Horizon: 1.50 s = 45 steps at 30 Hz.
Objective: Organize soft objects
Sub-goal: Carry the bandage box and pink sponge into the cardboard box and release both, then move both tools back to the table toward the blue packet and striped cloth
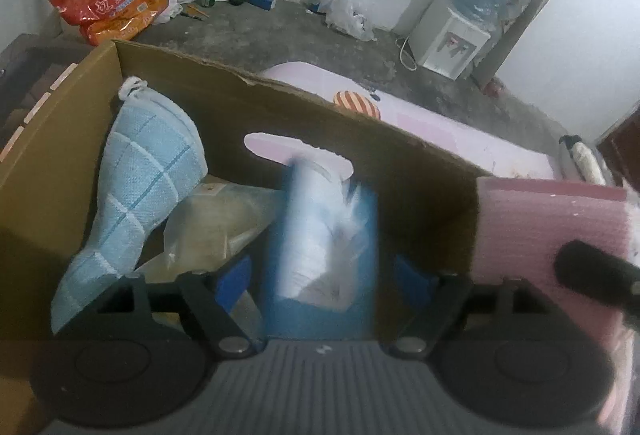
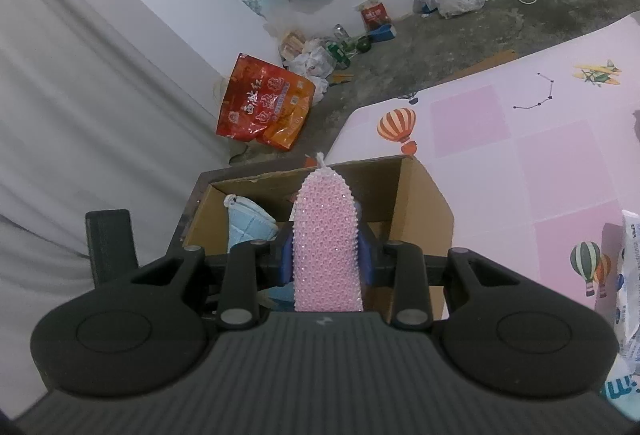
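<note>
An open cardboard box point(image 1: 360, 131) holds a light blue quilted cloth point(image 1: 140, 171) and a clear plastic bag point(image 1: 208, 223). My left gripper point(image 1: 323, 281) points down into the box. A blurred blue and white soft pack point(image 1: 316, 235) lies between its blue pads point(image 1: 234, 283), with a gap on each side, so the jaws stand open. My right gripper point(image 2: 326, 255) is shut on a pink nubby scrub pad point(image 2: 326, 235), upright over the box point(image 2: 420, 203). That pink pad point(image 1: 548, 227) also shows at the right of the left wrist view. The blue cloth point(image 2: 250, 225) is visible below.
A pink table mat point(image 2: 520, 139) printed with balloons lies right of the box. A white and blue pack point(image 2: 628, 295) rests on its right edge. Red snack bags point(image 2: 264, 103), cans and litter lie on the concrete floor. A water dispenser point(image 1: 448, 39) stands by the wall.
</note>
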### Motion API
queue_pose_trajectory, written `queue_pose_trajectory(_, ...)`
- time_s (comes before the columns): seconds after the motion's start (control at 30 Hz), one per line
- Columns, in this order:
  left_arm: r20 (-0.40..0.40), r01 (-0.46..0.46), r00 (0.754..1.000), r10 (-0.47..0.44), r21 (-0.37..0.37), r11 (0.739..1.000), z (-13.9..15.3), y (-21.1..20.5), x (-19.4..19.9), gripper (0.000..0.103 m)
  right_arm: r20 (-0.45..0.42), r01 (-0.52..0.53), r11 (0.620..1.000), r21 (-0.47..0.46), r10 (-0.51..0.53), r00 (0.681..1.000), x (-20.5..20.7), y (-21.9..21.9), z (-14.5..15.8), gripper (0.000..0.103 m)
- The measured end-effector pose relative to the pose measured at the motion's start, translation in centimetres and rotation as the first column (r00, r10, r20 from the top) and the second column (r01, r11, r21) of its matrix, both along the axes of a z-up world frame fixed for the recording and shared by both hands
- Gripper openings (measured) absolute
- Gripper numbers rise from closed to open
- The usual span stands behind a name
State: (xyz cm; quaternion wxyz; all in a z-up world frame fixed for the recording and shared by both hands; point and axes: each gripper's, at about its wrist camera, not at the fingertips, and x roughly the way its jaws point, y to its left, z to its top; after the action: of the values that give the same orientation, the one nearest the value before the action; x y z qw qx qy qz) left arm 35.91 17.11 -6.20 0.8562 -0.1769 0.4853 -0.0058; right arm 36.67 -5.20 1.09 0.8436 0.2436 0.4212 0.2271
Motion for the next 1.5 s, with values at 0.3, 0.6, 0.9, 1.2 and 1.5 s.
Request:
queue_pose_trajectory(0.3, 0.041, -0.036, 0.998, 0.037, -0.023, 0.999, 1.2, 1.0, -1.0, 0.084, 0.005, 0.002, 0.999, -0.055, -0.002, 1.000, 0.2, 1.5, 0.5, 0.031)
queue_pose_trajectory(0.6, 0.030, -0.081, 0.996, 0.082, -0.030, 0.996, 1.6, 2.0, -1.3, 0.084, 0.066, 0.025, 0.990, -0.140, -0.016, 0.998, -0.2, 3.0, 1.3, 0.049)
queue_pose_trajectory(0.9, 0.043, -0.081, 0.996, 0.081, -0.020, 0.997, 2.4, 1.7, -2.2, 0.084, 0.097, 0.043, 0.993, -0.108, -0.032, 0.995, -1.5, 1.2, 2.5, 0.050)
queue_pose_trajectory(1.2, 0.108, -0.070, 0.992, 0.070, -0.005, 0.998, 6.3, 1.2, -5.7, 0.085, 0.179, 0.066, 0.998, -0.022, -0.061, 0.982, -6.7, -5.5, 6.1, 0.055)
queue_pose_trajectory(1.5, 0.239, 0.002, 0.971, -0.016, 0.058, 0.998, 13.6, -0.7, -13.9, 0.095, 0.267, 0.121, 0.992, 0.033, -0.125, 0.955, -17.1, -19.7, 8.5, 0.078)
